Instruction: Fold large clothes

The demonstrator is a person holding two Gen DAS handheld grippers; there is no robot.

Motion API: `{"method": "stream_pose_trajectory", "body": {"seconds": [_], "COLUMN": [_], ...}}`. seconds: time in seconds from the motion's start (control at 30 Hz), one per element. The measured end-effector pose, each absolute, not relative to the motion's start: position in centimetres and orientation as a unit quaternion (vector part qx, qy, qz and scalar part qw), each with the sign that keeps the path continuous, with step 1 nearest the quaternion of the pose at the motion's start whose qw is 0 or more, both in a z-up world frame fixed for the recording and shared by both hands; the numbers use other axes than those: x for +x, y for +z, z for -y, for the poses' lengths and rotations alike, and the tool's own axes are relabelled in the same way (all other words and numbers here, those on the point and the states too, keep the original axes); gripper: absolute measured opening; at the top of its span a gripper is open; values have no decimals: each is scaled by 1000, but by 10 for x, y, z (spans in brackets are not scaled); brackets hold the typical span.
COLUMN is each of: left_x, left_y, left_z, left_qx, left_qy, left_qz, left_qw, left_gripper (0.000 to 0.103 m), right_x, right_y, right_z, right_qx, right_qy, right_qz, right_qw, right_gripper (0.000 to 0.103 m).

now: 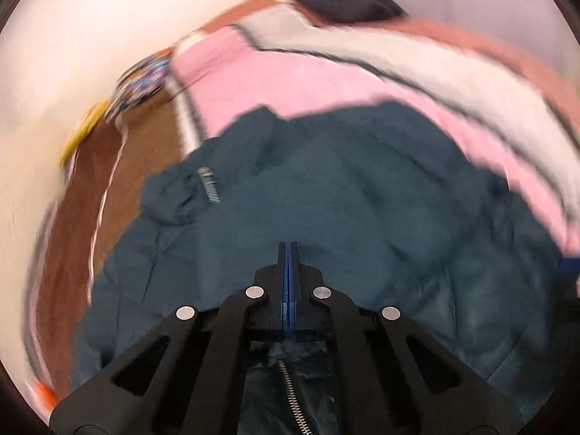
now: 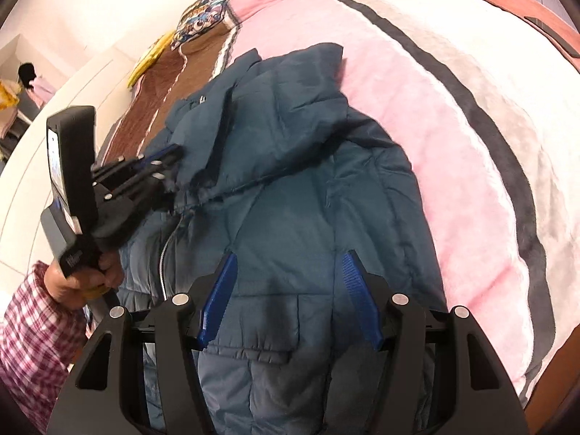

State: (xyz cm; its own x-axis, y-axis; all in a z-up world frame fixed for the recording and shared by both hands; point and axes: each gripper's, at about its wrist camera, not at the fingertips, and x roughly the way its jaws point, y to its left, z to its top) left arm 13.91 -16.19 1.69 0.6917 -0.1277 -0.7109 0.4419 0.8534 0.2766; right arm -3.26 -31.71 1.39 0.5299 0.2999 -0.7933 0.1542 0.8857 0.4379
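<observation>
A dark teal padded jacket (image 2: 290,188) with a silver zip (image 2: 165,253) lies on a pink, white and brown blanket (image 2: 417,116) on a bed. Its upper part is folded over the body. My left gripper (image 1: 289,250) has its jaws closed together over the jacket (image 1: 326,195), and the zip (image 1: 291,391) runs under it; whether cloth is pinched is hidden. It also shows in the right wrist view (image 2: 170,154), at the jacket's left edge near the collar. My right gripper (image 2: 290,268) is open and empty, hovering above the jacket's lower front.
A patterned pillow (image 2: 204,18) and a yellow item (image 2: 148,58) lie at the bed's far left. A dark garment (image 1: 340,0) lies at the far end of the bed. A white wall (image 1: 72,54) stands to the left.
</observation>
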Motion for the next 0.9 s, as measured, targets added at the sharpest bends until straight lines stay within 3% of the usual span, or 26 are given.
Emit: {"method": "stream_pose_trajectory", "body": {"seconds": [0.17, 0.37, 0.43, 0.47, 0.5, 0.77, 0.83, 0.87, 0.9], "left_x": [150, 139, 126, 119, 115, 110, 119, 125, 131], "left_y": [57, 58, 50, 47, 43, -3, -15, -20, -16], "left_z": [80, 26, 55, 70, 82, 189, 195, 194, 187], "left_qx": [86, 7, 46, 68, 86, 269, 296, 295, 275], "left_qy": [-102, -113, -172, -196, -214, -243, -226, -220, -216], "left_qz": [-355, -384, -396, -396, -393, -368, -374, -384, -395], "left_qw": [925, 917, 901, 894, 890, 856, 849, 847, 849], "left_gripper": [0, 2, 23, 46, 60, 61, 44, 22, 12], "right_x": [-21, 4, 8, 8, 7, -1, 1, 1, 1], "right_y": [14, 3, -1, -2, -2, -3, -2, -1, 0], "right_z": [326, 340, 348, 350, 352, 357, 356, 355, 352], "right_qx": [253, 307, 338, 345, 352, 356, 353, 349, 347], "right_qy": [59, 61, 55, 53, 52, 55, 58, 61, 63], "right_qz": [-475, -474, -472, -470, -468, -474, -474, -473, -473], "right_qw": [841, 823, 812, 811, 809, 804, 805, 806, 808], "right_gripper": [61, 61, 61, 61, 61, 61, 61, 61, 61]}}
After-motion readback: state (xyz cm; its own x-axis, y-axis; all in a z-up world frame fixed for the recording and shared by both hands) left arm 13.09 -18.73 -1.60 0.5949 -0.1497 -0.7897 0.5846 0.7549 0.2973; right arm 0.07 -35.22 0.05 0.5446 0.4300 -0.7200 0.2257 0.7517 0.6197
